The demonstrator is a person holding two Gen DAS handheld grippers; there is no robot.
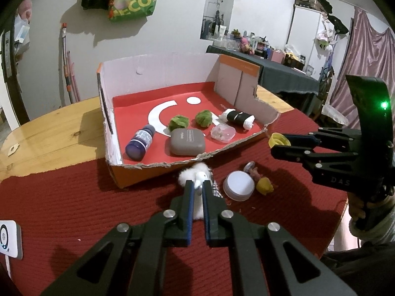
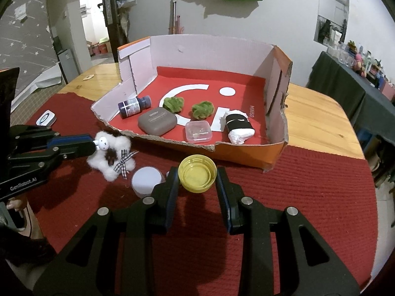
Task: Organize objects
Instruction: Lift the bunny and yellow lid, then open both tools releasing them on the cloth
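Observation:
My left gripper (image 1: 198, 187) is shut on the small white head of a fluffy white toy (image 1: 195, 172) with a checked bow, just in front of the cardboard box (image 1: 158, 74). In the right wrist view the left gripper (image 2: 95, 146) comes in from the left, clamped on the toy (image 2: 111, 153). My right gripper (image 2: 197, 174) is shut on a yellow cap (image 2: 197, 176), held open side up above the red mat, before the box's (image 2: 197, 51) torn front edge. In the left wrist view the right gripper (image 1: 274, 148) carries the cap (image 1: 278, 140) at the box's near right corner.
The box holds a blue bottle (image 2: 134, 106), a grey case (image 2: 156, 122), two green pompoms (image 2: 174, 103), a clear small box (image 2: 198, 130) and a black-and-white roll (image 2: 238, 124). A white round jar (image 1: 239, 185) and a small doll (image 1: 264, 185) lie on the mat. A white device (image 2: 46, 118) sits far left.

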